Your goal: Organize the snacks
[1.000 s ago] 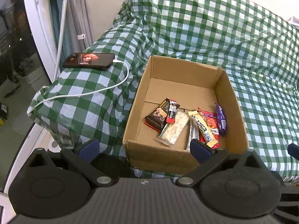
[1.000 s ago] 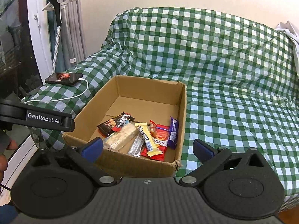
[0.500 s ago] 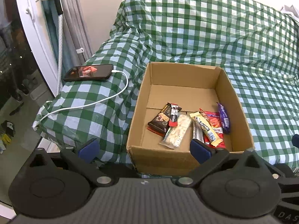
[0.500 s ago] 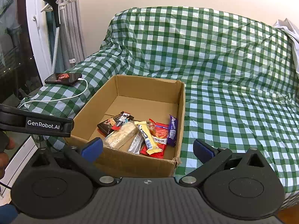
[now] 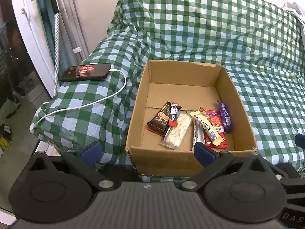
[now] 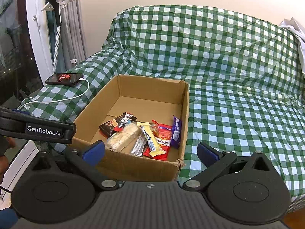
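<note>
The open brown cardboard box (image 5: 190, 87) rests near the front left corner of the bed covered in green-and-white checked cloth (image 5: 266, 87). Its snacks lie grouped toward the near wall: a dark brown chocolate bar wrapper (image 5: 159, 118), a clear packet of pale biscuits (image 5: 178, 131), a silver foil bar (image 5: 197, 133), a yellow-and-white bar (image 5: 206, 126) laid across a red snack packet (image 5: 217, 127), and a purple wrapped bar (image 5: 225, 118) beside the right wall.

The left tool (image 5: 146, 151) has its blue-padded fingers spread wide, empty, short of the box's near wall. The right tool (image 6: 150, 151) is likewise wide and empty.

Compared with the earlier frames, the left tool has drawn back and risen slightly, so more of the bed's headboard end is visible; the snacks have not shifted. The right tool's view is nearly unchanged.

A black smartphone (image 5: 86, 72) with a white charging cable (image 5: 106, 100) lies at the bed's left edge.
</note>
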Action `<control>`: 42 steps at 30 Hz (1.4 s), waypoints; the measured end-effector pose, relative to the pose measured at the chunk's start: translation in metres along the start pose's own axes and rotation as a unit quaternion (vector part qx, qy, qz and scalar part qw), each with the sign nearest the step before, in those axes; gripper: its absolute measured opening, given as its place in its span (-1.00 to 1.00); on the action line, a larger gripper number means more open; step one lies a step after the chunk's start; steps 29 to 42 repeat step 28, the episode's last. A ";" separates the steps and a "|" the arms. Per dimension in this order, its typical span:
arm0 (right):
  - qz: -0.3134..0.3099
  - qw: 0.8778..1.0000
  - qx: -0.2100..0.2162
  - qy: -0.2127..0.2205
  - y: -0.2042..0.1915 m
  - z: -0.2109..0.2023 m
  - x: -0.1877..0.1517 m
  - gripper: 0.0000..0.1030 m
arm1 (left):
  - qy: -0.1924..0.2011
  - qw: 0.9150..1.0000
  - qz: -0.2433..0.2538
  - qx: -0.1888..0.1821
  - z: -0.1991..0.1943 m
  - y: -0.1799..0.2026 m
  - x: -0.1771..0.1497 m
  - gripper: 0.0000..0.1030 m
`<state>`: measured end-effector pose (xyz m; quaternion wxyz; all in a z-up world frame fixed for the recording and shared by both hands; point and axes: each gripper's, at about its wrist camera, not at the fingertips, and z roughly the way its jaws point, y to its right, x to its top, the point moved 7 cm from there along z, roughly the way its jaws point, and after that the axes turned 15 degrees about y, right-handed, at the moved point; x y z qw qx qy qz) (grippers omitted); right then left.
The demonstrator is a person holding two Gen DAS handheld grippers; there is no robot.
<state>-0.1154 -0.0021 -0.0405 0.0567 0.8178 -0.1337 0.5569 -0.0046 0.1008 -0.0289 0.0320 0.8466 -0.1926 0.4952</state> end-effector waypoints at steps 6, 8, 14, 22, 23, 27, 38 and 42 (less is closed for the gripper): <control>0.000 1.000 0.000 0.001 0.000 0.000 0.000 0.98 | 0.005 1.000 0.006 0.004 -0.001 0.000 0.001 1.00; 0.000 1.000 -0.001 0.000 0.000 0.000 0.000 0.98 | 0.004 1.000 0.007 0.002 -0.001 0.001 0.001 1.00; 0.000 1.000 -0.001 0.000 0.000 0.000 -0.001 0.98 | 0.002 1.000 0.007 0.000 0.000 0.002 0.000 1.00; 0.000 1.000 0.000 -0.001 0.000 0.001 -0.001 0.98 | -0.003 1.000 0.011 0.002 0.002 0.003 -0.002 1.00; 0.000 1.000 0.000 0.000 0.000 0.001 -0.001 0.98 | -0.004 1.000 0.010 0.003 0.002 0.003 -0.003 1.00; 0.000 1.000 -0.001 -0.001 0.000 0.001 -0.001 0.98 | -0.005 1.000 0.008 0.006 0.002 0.002 -0.004 1.00; 0.000 1.000 0.000 0.000 0.000 0.001 -0.001 0.98 | -0.007 1.000 0.008 0.007 0.003 0.002 -0.005 1.00; 0.000 1.000 0.000 0.000 0.000 0.001 -0.001 0.98 | -0.007 1.000 0.008 0.007 0.003 0.002 -0.005 1.00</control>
